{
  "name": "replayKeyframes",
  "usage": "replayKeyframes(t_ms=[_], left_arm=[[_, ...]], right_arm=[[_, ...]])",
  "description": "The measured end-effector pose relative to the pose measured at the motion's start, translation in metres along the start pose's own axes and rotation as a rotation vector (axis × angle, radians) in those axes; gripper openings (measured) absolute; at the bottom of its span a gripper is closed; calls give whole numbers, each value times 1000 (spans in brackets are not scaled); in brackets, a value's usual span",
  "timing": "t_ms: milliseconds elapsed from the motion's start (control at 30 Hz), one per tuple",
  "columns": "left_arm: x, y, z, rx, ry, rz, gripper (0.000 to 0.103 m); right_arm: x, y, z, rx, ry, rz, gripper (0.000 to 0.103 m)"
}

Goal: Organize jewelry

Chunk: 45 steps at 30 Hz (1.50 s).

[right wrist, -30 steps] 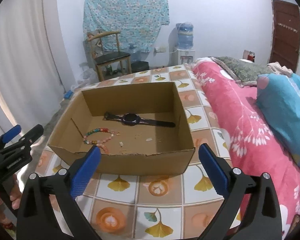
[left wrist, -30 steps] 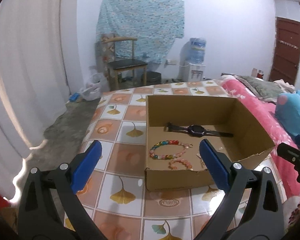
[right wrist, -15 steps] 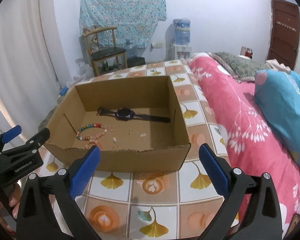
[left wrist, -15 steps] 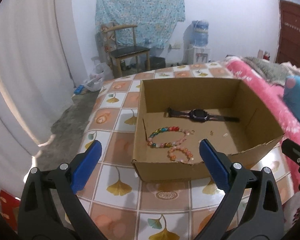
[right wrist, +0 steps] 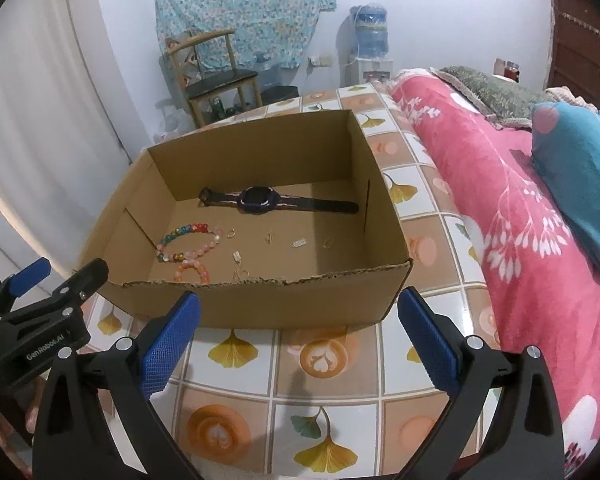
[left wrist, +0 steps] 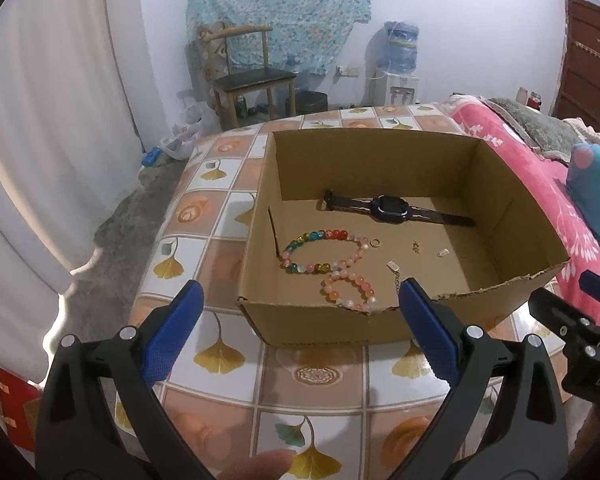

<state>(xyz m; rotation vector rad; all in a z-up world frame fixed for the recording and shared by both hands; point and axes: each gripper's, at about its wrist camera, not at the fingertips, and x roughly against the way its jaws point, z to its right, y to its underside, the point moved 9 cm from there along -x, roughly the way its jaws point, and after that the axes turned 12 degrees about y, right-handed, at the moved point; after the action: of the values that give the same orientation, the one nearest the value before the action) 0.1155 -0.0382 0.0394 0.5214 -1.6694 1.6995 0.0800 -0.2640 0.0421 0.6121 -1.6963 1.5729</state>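
- A shallow cardboard box sits on a counter covered in a tile-pattern cloth with ginkgo leaves; a bed with a pink floral blanket runs along the counter's right side.
- All the jewelry visible lies on the box floor. A dark watch is stretched flat near the back wall.
- A multicoloured bead bracelet lies toward the left side, and a smaller pink bead bracelet touches it at the front, close to the torn front wall.
- A small ring and a few tiny gold and silver pieces, too small to identify, are scattered across the middle of the floor.
- The left hand-held gripper hovers above the counter in front of the box, jaws spread wide and holding nothing.
- The right hand-held gripper hovers just beside it, also spread wide and empty.
- Compared with a second ago, both cameras have risen and tilted downward, so the box floor now shows more fully; the jewelry itself has not moved.
- This reads as a pull-back to survey the box: nothing is being carried, no loose jewelry shows on the counter, and the task looks nearly or fully done.
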Motion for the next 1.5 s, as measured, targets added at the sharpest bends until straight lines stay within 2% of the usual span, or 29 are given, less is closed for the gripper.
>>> replayKeyframes(t_ms=[1500], left_arm=[[2, 2, -1, 10, 3, -3, 95]], right_arm=[[4, 3, -12, 33, 1, 2, 96]])
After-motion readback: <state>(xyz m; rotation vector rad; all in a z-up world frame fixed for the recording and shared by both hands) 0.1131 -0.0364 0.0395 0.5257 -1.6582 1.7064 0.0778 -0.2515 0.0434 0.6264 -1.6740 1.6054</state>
